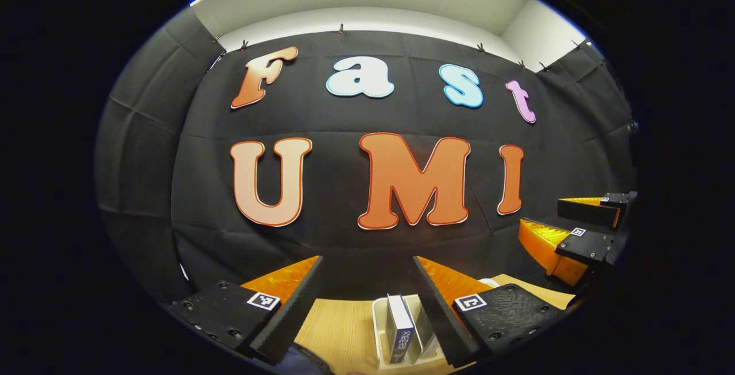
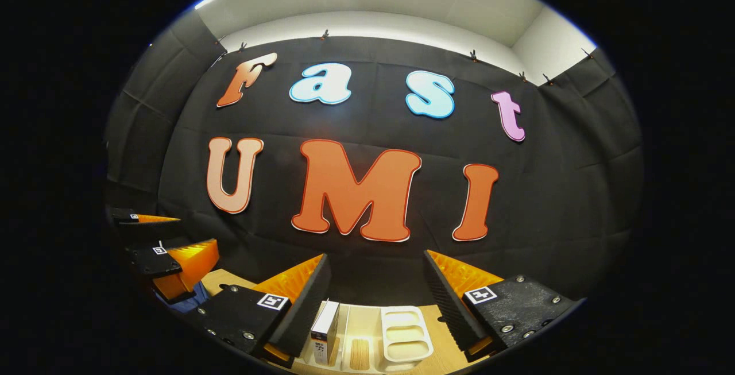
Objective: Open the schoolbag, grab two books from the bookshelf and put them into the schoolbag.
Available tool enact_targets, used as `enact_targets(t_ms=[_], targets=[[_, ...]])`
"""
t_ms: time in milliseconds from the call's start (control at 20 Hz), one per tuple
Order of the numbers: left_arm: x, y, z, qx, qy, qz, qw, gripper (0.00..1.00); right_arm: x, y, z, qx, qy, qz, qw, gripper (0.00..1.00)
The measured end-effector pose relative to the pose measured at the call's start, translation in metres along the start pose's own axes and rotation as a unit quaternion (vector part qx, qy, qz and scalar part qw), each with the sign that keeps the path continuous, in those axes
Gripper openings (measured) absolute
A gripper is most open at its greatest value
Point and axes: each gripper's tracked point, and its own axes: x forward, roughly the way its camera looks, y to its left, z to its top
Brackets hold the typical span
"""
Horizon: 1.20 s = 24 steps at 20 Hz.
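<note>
Books (image 1: 400, 329) stand upright in a pale rack (image 1: 379, 329) on the wooden surface (image 1: 339, 329), low between the left claw's (image 1: 367, 283) spread fingers. Right claw (image 2: 376, 280) is also apart, above the same rack (image 2: 405, 335), with a book (image 2: 325, 332) standing near its left finger. Each claw (image 1: 574, 231) shows at the other's (image 2: 166, 248) side, nothing between them. Dark blue fabric (image 2: 192, 300) lies under the left one.

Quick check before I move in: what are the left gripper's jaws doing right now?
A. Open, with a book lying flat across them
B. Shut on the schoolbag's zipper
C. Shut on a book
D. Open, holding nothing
D: in the left gripper view the left gripper has its jaws spread wide apart with nothing between them, and the upright book stands in the white bookshelf on the table beyond.
</note>
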Motion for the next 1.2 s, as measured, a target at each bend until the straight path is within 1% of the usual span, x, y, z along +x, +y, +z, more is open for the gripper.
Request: enact_targets(t_ms=[450, 650, 800, 1050, 1200], targets=[[0.000, 0.004, 0.000, -0.002, 0.000, 0.008, 1.000, 0.94, 0.000, 0.001, -0.003, -0.006, 0.001, 0.001, 1.000, 0.95], [-0.001, 0.012, -0.001, -0.003, 0.000, 0.018, 1.000, 0.94, 0.000, -0.002, -0.006, -0.008, 0.003, -0.002, 1.000, 0.95], [-0.003, 0.011, -0.002, -0.007, 0.000, 0.019, 1.000, 0.94, 0.000, -0.003, -0.007, -0.009, 0.004, -0.005, 1.000, 0.95], [-0.004, 0.015, 0.001, -0.006, -0.004, 0.026, 1.000, 0.94, 0.000, 0.000, -0.010, -0.010, 0.007, 0.003, 1.000, 0.95], [-0.008, 0.016, -0.006, -0.009, 0.008, 0.033, 0.999, 0.94, 0.000, -0.001, -0.014, -0.006, 0.011, 0.007, 1.000, 0.95]])
